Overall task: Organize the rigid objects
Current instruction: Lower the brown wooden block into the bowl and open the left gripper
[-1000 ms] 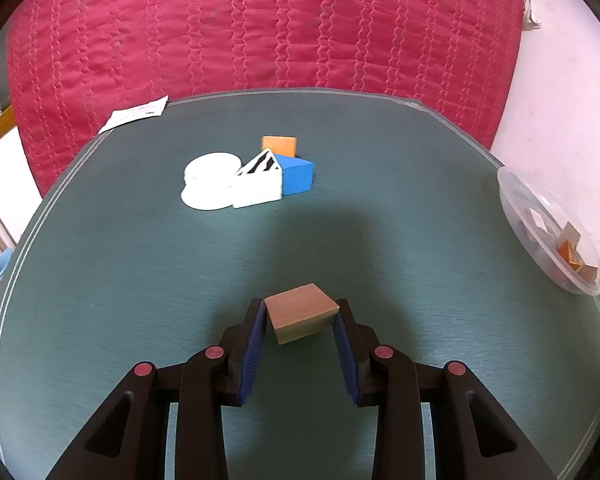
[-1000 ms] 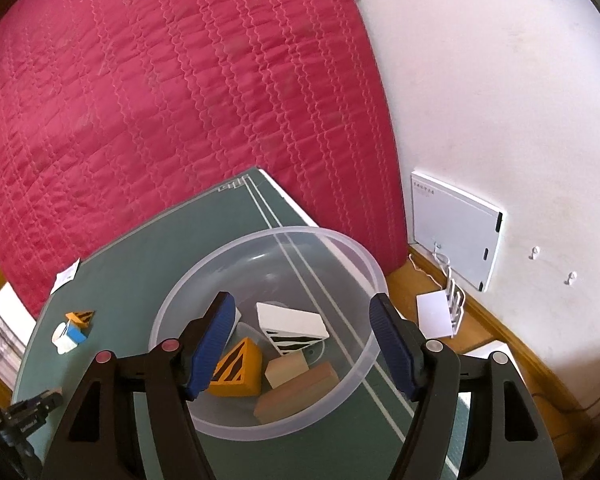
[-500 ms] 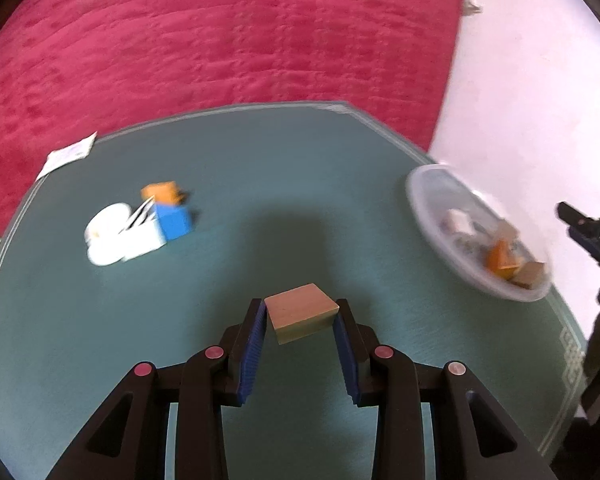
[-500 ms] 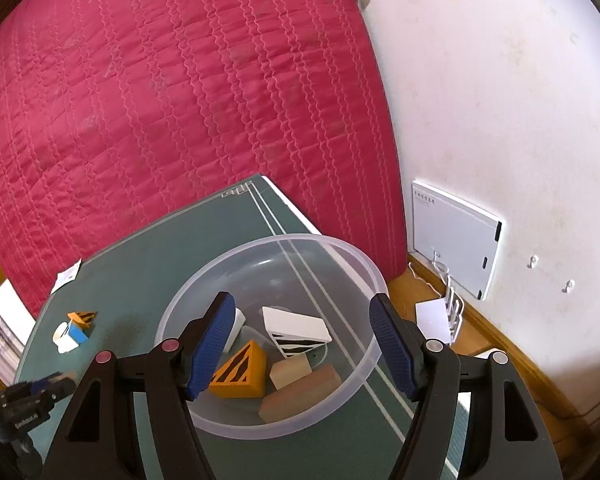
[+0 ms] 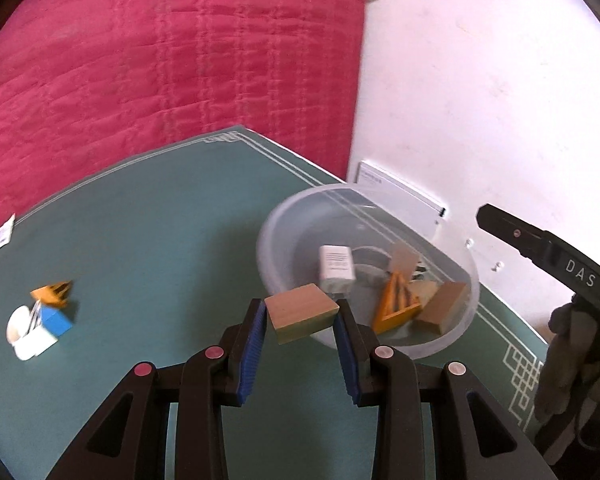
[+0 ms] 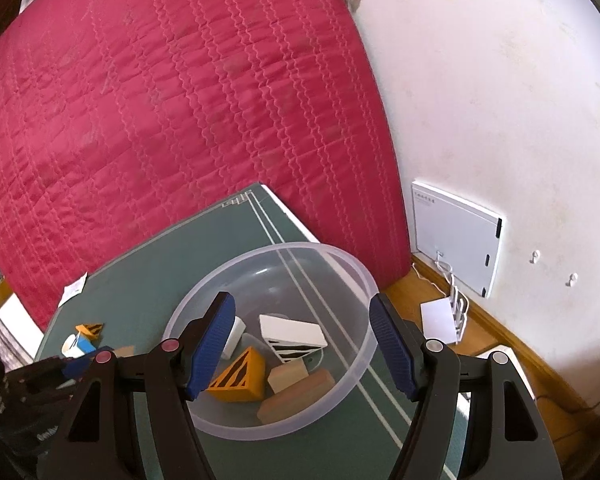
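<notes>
Clamping one plain wooden block (image 5: 302,313) level, long axis crosswise, the left claw (image 5: 300,320) hangs beside the clear plastic bowl (image 6: 342,258) on the green tabletop (image 5: 160,232). The right claw (image 6: 302,340) gapes empty above that bowl's five blocks; four more blocks (image 5: 40,316) lie far left.

The bowl (image 5: 384,344) stands open on top, its rim near the table (image 5: 160,240) edge; blocks (image 5: 440,306) crowd its floor; bare cloth lies wide between bowl and the left pile (image 5: 40,320).
</notes>
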Demonstrator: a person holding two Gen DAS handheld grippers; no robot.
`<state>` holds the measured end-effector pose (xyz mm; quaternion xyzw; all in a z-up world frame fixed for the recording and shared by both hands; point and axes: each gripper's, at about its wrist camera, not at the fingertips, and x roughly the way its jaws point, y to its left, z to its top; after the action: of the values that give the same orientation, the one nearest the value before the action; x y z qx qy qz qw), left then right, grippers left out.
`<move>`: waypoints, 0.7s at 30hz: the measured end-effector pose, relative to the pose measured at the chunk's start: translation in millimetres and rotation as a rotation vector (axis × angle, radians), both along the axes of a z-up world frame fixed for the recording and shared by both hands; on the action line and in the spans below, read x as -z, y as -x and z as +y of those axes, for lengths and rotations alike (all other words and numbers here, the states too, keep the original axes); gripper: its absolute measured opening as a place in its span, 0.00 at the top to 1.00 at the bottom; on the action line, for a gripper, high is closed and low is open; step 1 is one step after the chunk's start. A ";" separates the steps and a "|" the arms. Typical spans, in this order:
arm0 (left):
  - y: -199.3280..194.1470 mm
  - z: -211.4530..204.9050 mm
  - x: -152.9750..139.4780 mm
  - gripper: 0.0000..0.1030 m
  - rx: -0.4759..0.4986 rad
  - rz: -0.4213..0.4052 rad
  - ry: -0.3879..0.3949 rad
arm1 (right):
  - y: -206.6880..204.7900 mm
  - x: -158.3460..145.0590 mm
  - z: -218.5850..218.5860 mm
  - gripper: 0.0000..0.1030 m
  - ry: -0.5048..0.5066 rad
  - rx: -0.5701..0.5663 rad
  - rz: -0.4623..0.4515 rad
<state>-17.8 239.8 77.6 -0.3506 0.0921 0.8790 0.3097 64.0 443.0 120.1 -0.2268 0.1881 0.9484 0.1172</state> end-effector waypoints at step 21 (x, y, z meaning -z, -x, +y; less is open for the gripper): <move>12.1 10.1 4.3 0.26 -0.015 0.003 -0.023 | 3.0 7.4 -6.4 0.31 -0.003 -0.026 -0.025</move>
<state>-29.9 250.0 73.3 -0.3464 0.0798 0.8829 0.3068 61.0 436.6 112.6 -0.2408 0.1821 0.9473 0.1074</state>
